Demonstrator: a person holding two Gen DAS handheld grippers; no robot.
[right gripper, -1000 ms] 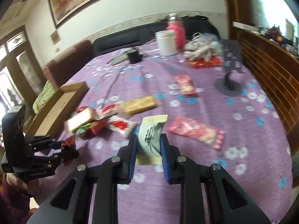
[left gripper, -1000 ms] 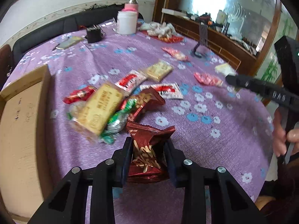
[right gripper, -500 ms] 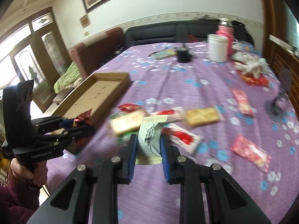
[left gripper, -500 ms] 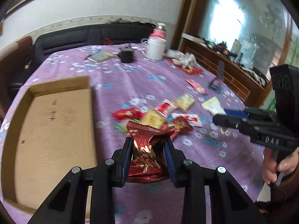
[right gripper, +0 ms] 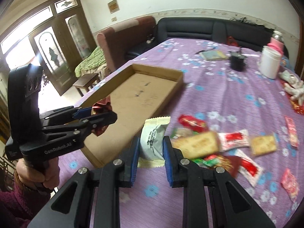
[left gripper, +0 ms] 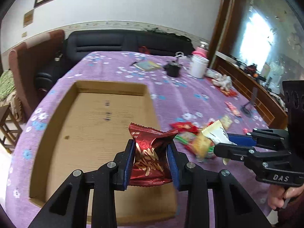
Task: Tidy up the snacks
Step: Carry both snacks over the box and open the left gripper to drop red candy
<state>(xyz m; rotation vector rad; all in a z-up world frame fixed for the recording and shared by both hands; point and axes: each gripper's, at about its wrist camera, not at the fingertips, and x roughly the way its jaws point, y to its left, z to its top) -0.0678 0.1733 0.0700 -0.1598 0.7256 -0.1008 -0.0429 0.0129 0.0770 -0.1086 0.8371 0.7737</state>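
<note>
Both jaws pinching light, crinkly snack packets near the box.

Our left gripper (left gripper: 151, 163) squeezes the red foil packet (left gripper: 150, 157) mid-body, long axis upright, over the cardboard box (left gripper: 91, 125); our right gripper (right gripper: 151, 155) nips the pale packet (right gripper: 153, 138) upright, above the surface (right gripper: 218, 95) just beside the box. We judge both soft, slippery, crushable.

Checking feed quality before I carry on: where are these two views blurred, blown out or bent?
Left wrist view: the loose snack pile is smeared by motion, the window is blown out, and the flat brown cardboard tray bows with fisheye. Right wrist view: the tan cracker packet is blurred, the glass doors glare white, while the gripped pale green-white packet stays sharp.
</note>
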